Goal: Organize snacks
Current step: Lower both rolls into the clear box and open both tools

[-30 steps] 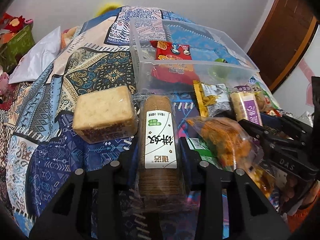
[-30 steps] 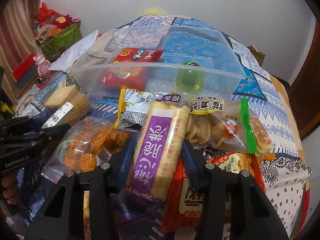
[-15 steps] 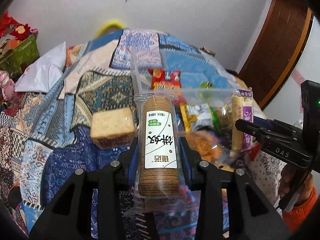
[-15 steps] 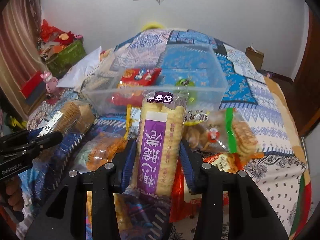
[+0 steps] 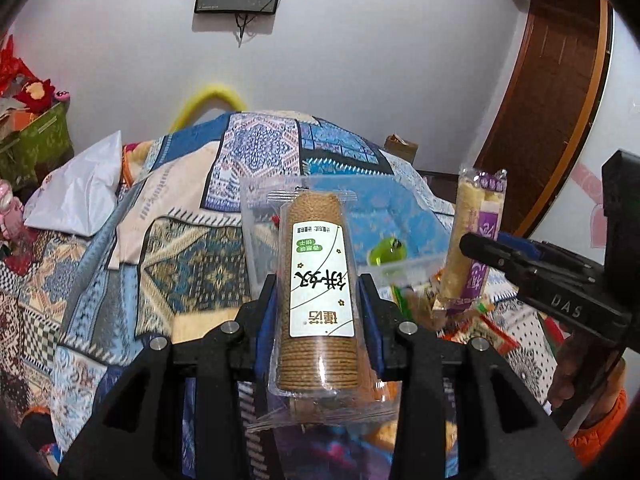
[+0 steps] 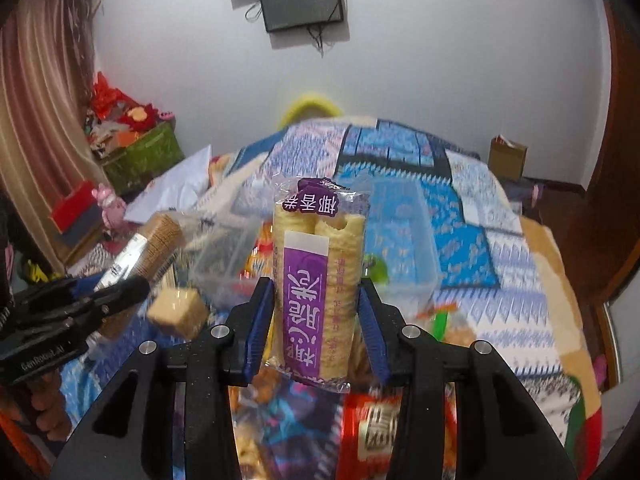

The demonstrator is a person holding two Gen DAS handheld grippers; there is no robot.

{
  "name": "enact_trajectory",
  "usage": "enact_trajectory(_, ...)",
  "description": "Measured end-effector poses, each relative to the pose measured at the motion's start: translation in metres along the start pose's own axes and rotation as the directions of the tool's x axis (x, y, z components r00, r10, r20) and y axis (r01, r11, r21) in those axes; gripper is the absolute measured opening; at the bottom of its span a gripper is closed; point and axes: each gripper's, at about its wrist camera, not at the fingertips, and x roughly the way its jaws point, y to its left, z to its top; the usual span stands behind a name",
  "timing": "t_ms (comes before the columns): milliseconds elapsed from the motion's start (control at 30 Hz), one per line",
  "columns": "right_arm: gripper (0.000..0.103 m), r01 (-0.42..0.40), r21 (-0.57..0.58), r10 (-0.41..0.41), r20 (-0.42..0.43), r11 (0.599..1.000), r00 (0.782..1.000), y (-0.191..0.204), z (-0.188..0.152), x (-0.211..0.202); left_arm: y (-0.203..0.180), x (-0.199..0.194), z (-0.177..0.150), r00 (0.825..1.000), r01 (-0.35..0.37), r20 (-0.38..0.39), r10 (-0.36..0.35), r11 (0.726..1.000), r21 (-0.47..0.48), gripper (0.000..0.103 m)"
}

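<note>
My left gripper [image 5: 318,304] is shut on a clear pack of round brown biscuits [image 5: 316,288] with a white and green label, held up above the bed. My right gripper [image 6: 316,308] is shut on a purple-labelled pack of yellow puffed rolls [image 6: 320,280], also lifted. Each held pack shows in the other view: the rolls [image 5: 476,240] at right, the biscuits [image 6: 148,248] at left. A clear plastic bin [image 6: 416,248] lies ahead on the patchwork quilt, with a green jelly cup [image 5: 386,250] and red packets inside.
Loose snacks lie below the grippers: a square cake block [image 6: 178,312], a red packet [image 6: 380,432], orange snack bags. A white pillow [image 5: 76,196] and green box [image 5: 32,144] are at left, a wooden door [image 5: 552,112] at right.
Both grippers have risen from the snack pile with their packs, tilting up so the wall and screen show. The bin and loose snacks now sit lower and farther.
</note>
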Motion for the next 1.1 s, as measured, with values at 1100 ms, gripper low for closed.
enact_trajectory(1100,0.038,-0.011,-0.038,0.003,-0.195,0.999,0.981,-0.005,0.037,0.123,0.015,0.156,0.04,0.987,-0.092,-0.135,0.088,0.996,-0.021,0.038)
